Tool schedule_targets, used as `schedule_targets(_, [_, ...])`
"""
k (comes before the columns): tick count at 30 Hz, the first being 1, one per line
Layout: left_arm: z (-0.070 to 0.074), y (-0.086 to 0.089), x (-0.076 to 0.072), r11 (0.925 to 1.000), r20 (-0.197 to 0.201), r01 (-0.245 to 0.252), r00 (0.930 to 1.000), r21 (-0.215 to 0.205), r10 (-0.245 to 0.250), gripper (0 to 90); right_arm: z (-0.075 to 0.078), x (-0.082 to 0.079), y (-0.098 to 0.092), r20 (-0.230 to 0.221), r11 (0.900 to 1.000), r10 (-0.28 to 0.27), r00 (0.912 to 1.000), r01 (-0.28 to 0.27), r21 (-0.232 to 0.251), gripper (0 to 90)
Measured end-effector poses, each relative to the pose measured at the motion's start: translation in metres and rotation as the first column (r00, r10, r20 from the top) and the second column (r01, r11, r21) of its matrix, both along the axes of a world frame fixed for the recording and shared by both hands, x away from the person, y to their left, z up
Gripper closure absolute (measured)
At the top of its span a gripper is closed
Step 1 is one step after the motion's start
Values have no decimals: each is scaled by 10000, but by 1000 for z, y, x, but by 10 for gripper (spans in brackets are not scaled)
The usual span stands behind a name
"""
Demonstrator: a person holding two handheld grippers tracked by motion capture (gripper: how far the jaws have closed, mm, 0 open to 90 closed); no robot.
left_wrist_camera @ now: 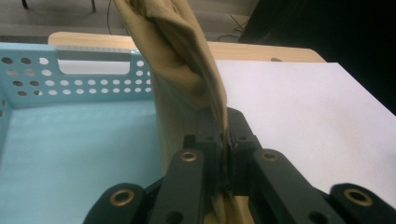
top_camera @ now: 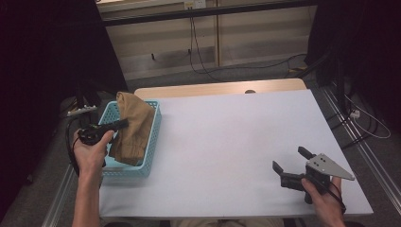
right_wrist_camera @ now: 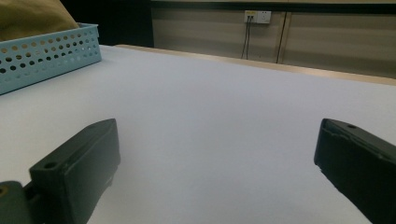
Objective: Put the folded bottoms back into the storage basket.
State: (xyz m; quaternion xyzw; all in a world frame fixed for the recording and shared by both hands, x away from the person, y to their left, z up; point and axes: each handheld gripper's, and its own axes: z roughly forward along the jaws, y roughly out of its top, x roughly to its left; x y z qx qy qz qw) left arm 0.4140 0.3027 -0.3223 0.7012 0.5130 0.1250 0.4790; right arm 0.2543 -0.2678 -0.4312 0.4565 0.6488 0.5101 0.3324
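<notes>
A tan cloth (top_camera: 132, 127) hangs into a light blue perforated basket (top_camera: 153, 142) at the table's left edge. My left gripper (top_camera: 124, 124) reaches over the basket and is shut on a fold of the cloth. In the left gripper view the tan cloth (left_wrist_camera: 182, 70) rises from between the closed jaws, with the basket (left_wrist_camera: 70, 149) floor and wall to the left. My right gripper (top_camera: 292, 163) rests low over the white table (top_camera: 227, 137) near its front right corner, jaws wide apart and empty. The right gripper view shows the basket (right_wrist_camera: 46, 56) far left with the cloth (right_wrist_camera: 32, 16) above it.
The white table top stretches between the basket and the right gripper. A wooden strip (top_camera: 217, 88) runs along its far edge. Cables (top_camera: 198, 52) hang down the wall behind. Dark curtains stand at both sides.
</notes>
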Motion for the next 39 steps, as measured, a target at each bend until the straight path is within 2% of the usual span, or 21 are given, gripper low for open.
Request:
schedule_targets(5, [-3, -4, 4, 9999, -93, 25, 10000, -150, -26, 865, 0, 0, 0, -23, 10000, 8, 10000, -8, 14, 2])
schedule_targets(8, [-3, -7, 5, 9978, -140, 347, 9993, -557, -355, 865, 0, 0, 1, -35, 10000, 12, 10000, -11, 20, 2])
schedule_targets(11, [-1, -12, 5, 9995, -22, 250, 9997, -209, -250, 864, 0, 1, 1, -35, 10000, 18, 10000, -18, 13, 2])
schedule_targets(19, [-18, -7, 15, 9996, -531, 109, 9985, -254, -123, 863, 0, 1, 1, -36, 10000, 28, 10000, -27, 22, 2])
schedule_targets(27, [-27, 0, 20, 9992, -640, -52, 9979, -403, 26, 864, 0, 1, 1, -38, 10000, 17, 10000, -17, 6, 2])
schedule_targets(31, [-30, 3, 21, 9997, -669, -248, 9974, 39, 250, 863, 0, 0, 1, -27, 10000, 43, 10000, -43, -26, 2])
schedule_targets(37, [-34, 6, 23, 9992, -740, -405, 9964, -29, 402, 863, -1, 1, 1, -50, 10000, 68, 10000, -69, -55, 2])
schedule_targets(39, [-34, 8, 23, 9989, -764, -450, 9960, 119, 458, 863, -1, 1, 1, -46, 10000, 66, 10000, -66, -60, 2])
